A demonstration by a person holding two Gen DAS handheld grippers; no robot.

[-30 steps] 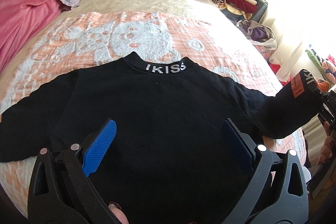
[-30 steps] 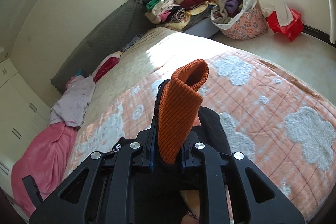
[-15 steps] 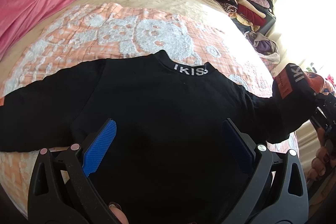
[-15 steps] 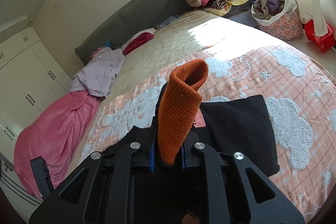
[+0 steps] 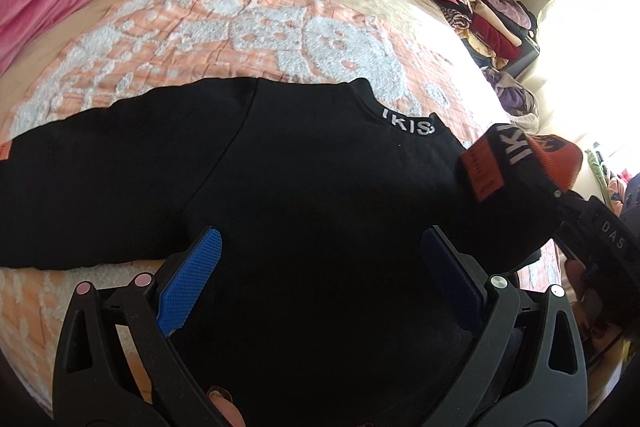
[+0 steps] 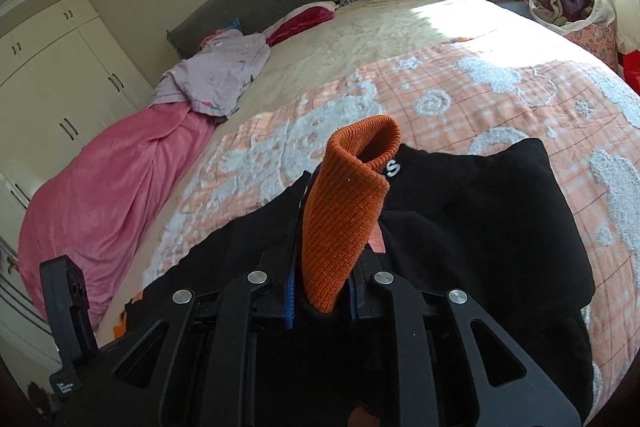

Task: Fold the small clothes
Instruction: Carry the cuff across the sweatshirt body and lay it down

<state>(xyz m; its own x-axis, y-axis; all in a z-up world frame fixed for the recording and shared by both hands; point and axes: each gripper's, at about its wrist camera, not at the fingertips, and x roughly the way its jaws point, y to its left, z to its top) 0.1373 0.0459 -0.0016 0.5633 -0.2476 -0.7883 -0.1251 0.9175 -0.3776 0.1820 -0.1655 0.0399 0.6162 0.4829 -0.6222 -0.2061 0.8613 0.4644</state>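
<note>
Left wrist view shows a black sweater (image 5: 304, 187) spread flat on the peach quilt (image 5: 224, 23) of a bed, collar lettering facing up. The left gripper (image 5: 320, 279) hangs over the sweater's lower body, its blue pads spread wide with nothing between them. Right wrist view shows the right gripper (image 6: 322, 291) clamped on the sweater's orange cuff (image 6: 344, 211), that sleeve lifted and carried over the body; its jaws are starting to open. A pink blanket (image 6: 104, 195) lies nearby.
</note>
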